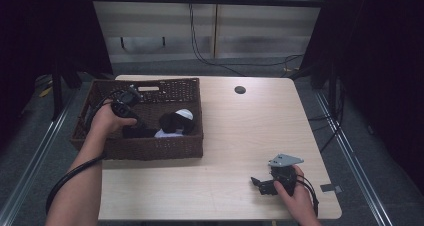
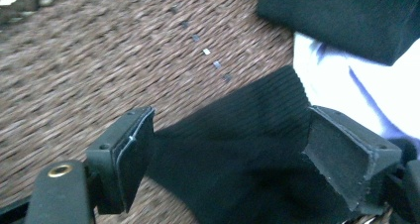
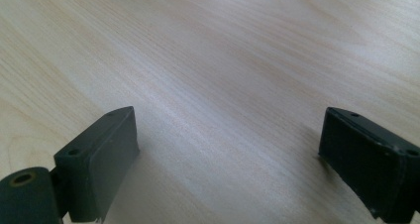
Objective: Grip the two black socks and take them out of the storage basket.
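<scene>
Wicker basket (image 1: pixel 150 148), brown, at the left of the table (image 1: pixel 240 136): we list it first, with our left gripper (image 1: pixel 131 117) lowered inside it. Contents: a black ribbed sock (image 2: pixel 237 159) on the woven floor of the basket, between the left gripper's jaws, which stand spread and not yet closed on it; beside it a white cloth (image 2: pixel 341 85) and a second dark piece (image 2: pixel 346 16), both touching or overlapping the sock.

Centre of the table: bare pale wood, one round cable hole (image 1: pixel 240 90) near the far edge.

Right, near the front edge: our right gripper (image 1: pixel 264 184), resting low over the wood, jaws wide apart and holding nothing.

Risks, as we judge them: the sock lies against the white cloth, so closing the left jaws may pinch both and drag the cloth out too. A shallow bite on the ribbed cuff could let the sock slip free on lifting. The basket wall is near, and the jaw or cable could snag it.
</scene>
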The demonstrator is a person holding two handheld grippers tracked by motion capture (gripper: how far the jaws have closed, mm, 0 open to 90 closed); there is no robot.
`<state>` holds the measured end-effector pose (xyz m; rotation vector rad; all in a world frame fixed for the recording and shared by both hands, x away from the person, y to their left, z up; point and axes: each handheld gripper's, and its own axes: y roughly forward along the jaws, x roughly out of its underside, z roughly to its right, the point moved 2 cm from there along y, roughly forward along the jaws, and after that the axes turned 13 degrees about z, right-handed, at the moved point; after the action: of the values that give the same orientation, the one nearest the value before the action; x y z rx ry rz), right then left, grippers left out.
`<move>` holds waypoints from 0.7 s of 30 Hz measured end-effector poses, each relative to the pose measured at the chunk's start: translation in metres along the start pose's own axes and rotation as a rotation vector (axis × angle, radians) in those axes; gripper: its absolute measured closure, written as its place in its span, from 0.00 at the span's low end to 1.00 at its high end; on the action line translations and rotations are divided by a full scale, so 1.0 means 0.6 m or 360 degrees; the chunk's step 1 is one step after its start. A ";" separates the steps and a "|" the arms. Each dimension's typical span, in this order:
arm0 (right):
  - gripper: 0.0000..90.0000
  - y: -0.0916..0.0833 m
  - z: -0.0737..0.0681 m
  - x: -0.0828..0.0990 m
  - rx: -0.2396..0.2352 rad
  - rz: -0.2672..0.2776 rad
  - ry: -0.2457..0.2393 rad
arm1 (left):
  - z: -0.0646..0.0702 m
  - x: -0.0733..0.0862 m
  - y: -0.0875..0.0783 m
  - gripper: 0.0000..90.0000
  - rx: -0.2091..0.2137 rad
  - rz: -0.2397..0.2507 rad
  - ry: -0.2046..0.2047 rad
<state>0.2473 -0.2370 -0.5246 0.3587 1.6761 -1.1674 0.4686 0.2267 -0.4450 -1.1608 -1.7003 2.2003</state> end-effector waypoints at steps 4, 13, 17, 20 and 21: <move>0.08 0.000 0.000 0.000 0.0000 -0.0001 0.0003 | 0.005 0.006 0.032 0.21 -0.0008 -0.0082 0.0056; 0.08 0.000 -0.001 0.000 0.0001 -0.0006 0.0007 | 0.007 0.022 0.063 0.29 0.0071 -0.0133 0.0007; 0.08 0.000 0.000 0.000 -0.0001 0.0000 -0.0002 | 0.009 0.021 0.063 0.43 0.0021 -0.0172 0.0031; 0.08 0.000 0.000 0.000 -0.0002 0.0002 -0.0006 | 0.013 0.018 0.062 0.56 -0.0010 -0.0213 0.0078; 0.08 0.000 0.000 0.000 -0.0001 0.0001 -0.0002 | 0.014 0.016 0.061 0.66 -0.0032 -0.0223 0.0114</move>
<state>0.2473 -0.2371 -0.5246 0.3579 1.6749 -1.1666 0.4693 0.2123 -0.4811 -1.0756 -1.7228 2.0398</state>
